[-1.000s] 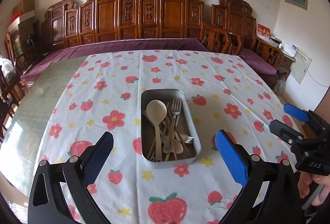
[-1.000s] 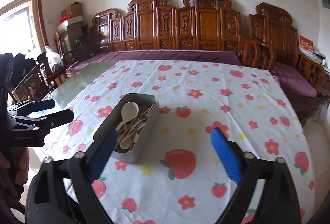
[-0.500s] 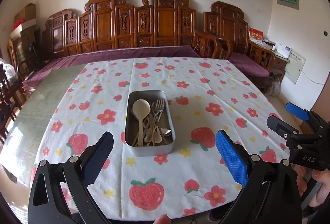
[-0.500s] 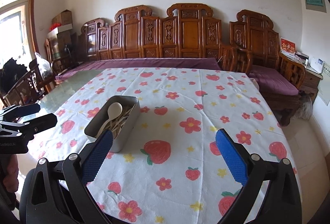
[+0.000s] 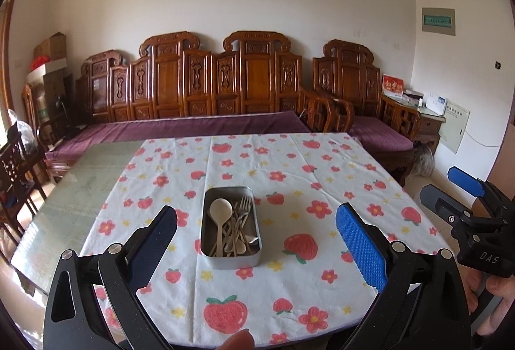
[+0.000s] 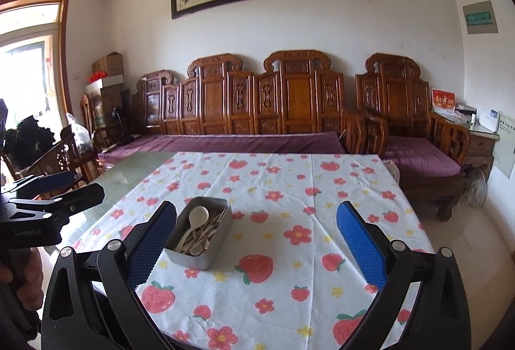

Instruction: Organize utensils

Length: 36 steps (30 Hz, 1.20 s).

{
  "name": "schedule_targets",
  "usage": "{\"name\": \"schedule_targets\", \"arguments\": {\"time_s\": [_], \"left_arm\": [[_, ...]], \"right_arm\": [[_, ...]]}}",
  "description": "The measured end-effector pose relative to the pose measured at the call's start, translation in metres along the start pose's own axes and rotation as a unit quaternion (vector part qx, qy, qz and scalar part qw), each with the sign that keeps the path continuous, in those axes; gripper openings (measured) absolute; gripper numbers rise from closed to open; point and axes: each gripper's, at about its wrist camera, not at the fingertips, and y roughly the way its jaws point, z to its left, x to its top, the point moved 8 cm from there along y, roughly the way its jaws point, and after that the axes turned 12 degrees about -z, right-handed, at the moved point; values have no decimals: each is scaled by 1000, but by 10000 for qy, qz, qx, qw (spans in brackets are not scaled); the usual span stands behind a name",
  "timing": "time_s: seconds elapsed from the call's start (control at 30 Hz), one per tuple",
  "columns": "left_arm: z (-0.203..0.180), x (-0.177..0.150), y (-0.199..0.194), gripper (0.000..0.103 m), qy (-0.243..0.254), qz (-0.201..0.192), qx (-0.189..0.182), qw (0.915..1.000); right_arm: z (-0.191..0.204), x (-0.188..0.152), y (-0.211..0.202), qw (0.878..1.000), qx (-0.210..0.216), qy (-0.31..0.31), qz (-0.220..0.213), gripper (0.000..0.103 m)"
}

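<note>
A metal tin stands on the strawberry-print tablecloth and holds several utensils: a cream spoon, a fork and thin sticks. The tin also shows in the right wrist view, with the spoon in it. My left gripper is open and empty, held back near the table's front edge. My right gripper is open and empty, also back from the tin. Each gripper shows in the other's view, the right one and the left one.
A carved wooden bench with purple cushions runs behind the table. Bare glass tabletop lies left of the cloth. Wooden chairs stand at the left. A side cabinet stands at the right wall.
Both grippers have pulled back and risen away from the tin, which now looks smaller and farther. Both stay open and empty.
</note>
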Motion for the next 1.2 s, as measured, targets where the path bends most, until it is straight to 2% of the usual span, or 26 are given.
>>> {"name": "schedule_targets", "arguments": {"time_s": [0.17, 0.47, 1.2], "left_arm": [[-4, 9, -13, 95, 70, -128, 2, 9999], [-5, 13, -22, 95, 81, -266, 33, 9996], [-5, 11, -20, 95, 90, -263, 92, 9996]], "right_arm": [[2, 13, -13, 9999, -15, 27, -153, 100], [0, 17, -18, 9998, -35, 66, -194, 100], [-2, 19, -19, 9997, -54, 117, -187, 100]]}}
